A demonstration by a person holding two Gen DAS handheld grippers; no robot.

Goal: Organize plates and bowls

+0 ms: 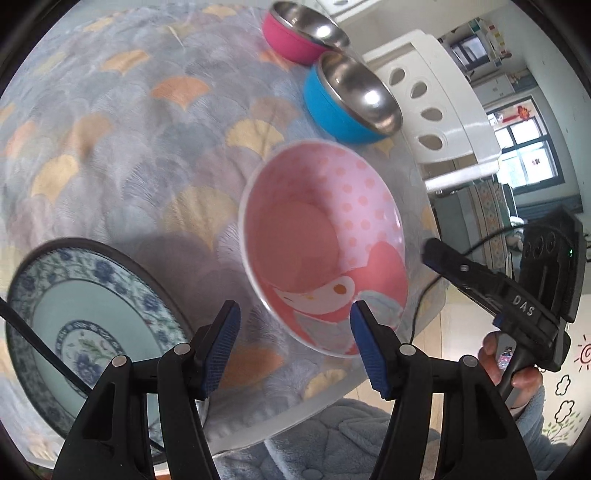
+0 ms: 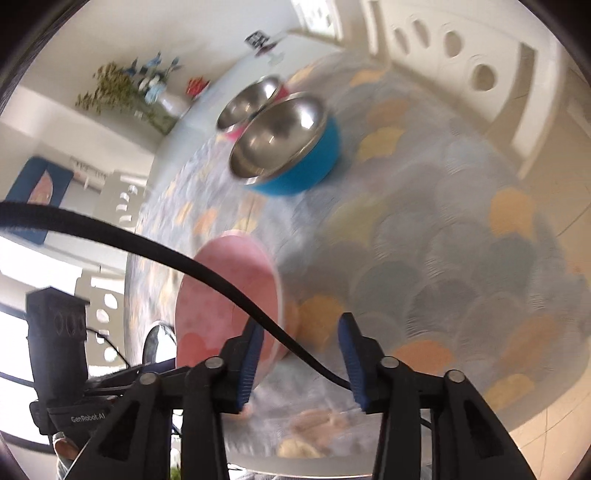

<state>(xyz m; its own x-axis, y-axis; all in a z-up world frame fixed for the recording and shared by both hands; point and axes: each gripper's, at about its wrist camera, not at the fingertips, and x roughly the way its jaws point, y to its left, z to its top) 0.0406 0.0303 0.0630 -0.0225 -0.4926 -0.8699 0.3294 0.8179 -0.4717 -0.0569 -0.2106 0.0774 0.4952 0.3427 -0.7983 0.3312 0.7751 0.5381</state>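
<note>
A pink polka-dot bowl [image 1: 325, 243] with a penguin picture sits on the round table, just ahead of my open, empty left gripper [image 1: 293, 334]. A blue-and-white floral plate [image 1: 88, 317] lies at the lower left. A blue steel-lined bowl [image 1: 351, 99] and a pink steel-lined bowl [image 1: 303, 31] stand at the far side. My right gripper [image 2: 301, 354] is open and empty, just right of the pink bowl [image 2: 225, 302]; the blue bowl [image 2: 288, 147] and pink steel bowl [image 2: 247, 99] are beyond. The right gripper body also shows in the left wrist view [image 1: 498, 295].
The table has a grey cloth with fan-shaped leaves [image 1: 129, 147]. White chairs [image 1: 432, 96] stand around the table edge. A black cable [image 2: 147, 243] crosses the right wrist view. A vase of flowers [image 2: 147, 92] stands on a far counter.
</note>
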